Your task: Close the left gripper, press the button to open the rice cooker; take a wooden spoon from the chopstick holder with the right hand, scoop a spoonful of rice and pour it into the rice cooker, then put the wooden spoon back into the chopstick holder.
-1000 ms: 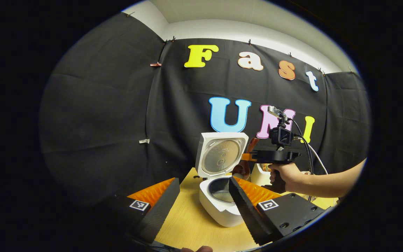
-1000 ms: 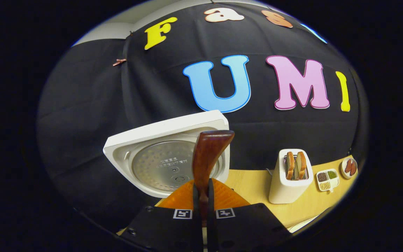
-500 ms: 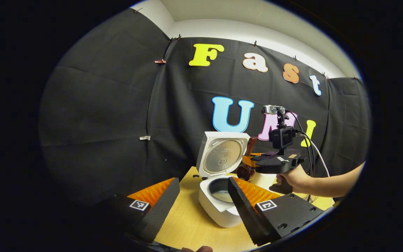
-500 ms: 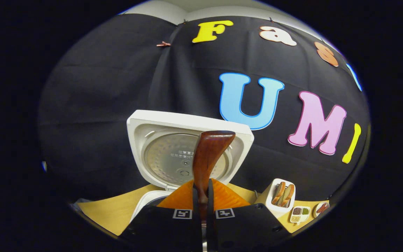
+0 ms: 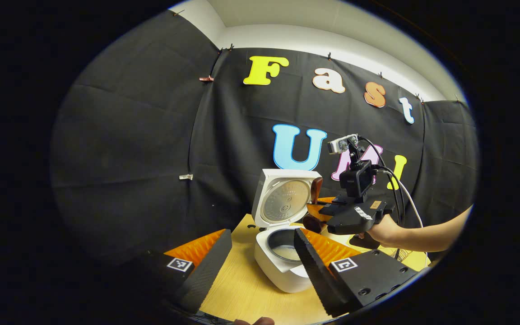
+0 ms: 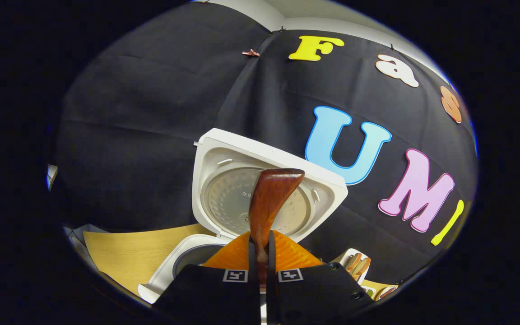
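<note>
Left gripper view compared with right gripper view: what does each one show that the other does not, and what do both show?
Left gripper view alone: the person's hand holding the right gripper, and the left gripper standing open. Right gripper view alone: the white toaster with bread slices, and the right gripper's fingers pressed on the spoon handle. Both: the open white rice cooker with its raised lid, the dark brown wooden spoon and the light wooden table.

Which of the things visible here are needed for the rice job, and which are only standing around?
Needed:
rice cooker, lid open
wooden spoon, clamped in the right gripper
left gripper, open, near the cooker

Only standing around:
white holder with bread slices, behind the right gripper
table
</note>
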Available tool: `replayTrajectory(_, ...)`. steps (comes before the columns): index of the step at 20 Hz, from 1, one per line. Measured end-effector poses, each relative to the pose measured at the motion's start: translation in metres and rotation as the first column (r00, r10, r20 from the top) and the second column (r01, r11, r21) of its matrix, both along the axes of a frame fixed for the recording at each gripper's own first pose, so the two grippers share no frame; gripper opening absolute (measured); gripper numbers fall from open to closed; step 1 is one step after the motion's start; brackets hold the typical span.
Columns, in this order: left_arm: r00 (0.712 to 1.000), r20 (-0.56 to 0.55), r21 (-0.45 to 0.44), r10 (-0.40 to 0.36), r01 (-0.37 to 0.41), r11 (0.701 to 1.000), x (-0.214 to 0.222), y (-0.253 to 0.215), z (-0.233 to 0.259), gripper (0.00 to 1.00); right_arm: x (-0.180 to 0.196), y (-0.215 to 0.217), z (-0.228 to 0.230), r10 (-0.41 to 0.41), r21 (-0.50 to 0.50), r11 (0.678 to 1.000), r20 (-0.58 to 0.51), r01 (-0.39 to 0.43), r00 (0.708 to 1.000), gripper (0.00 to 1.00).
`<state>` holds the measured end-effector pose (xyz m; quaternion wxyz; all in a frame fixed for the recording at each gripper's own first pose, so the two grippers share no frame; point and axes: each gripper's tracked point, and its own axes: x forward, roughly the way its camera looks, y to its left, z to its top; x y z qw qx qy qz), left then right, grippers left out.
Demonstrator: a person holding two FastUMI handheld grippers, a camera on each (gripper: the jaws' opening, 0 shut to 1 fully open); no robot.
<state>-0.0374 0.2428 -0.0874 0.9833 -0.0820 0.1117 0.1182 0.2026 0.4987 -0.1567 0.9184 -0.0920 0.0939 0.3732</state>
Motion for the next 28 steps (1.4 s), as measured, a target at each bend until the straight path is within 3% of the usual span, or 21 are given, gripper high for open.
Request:
replayTrajectory(6,1.000,0.002,0.007,0.005,-0.005,1.000,-0.003,-0.004,0.003,0.96,0.005,-0.017,0.000,-0.040,0.142,0.987,-0.186,0.067,0.982,0.10)
replayTrajectory(10,1.000,-0.001,0.018,0.002,-0.002,1.000,-0.005,-0.010,0.002,0.95,0.019,-0.035,0.010,-0.046,0.348,0.917,-0.391,0.193,0.919,0.09)
replayTrajectory(14,1.000,0.010,0.014,-0.001,0.000,1.000,-0.007,-0.014,0.005,0.96,0.029,-0.058,0.022,-0.025,0.446,0.854,-0.481,0.269,0.876,0.10)
replayTrajectory(22,1.000,0.019,0.031,-0.005,0.004,1.000,0.005,-0.022,0.010,0.95,0.022,-0.125,0.056,0.019,0.603,0.705,-0.542,0.373,0.840,0.10)
replayTrajectory(28,0.999,0.037,0.067,0.008,-0.010,0.998,0.022,-0.031,0.023,0.96,0.009,-0.214,0.068,-0.033,0.642,0.651,-0.510,0.406,0.859,0.09)
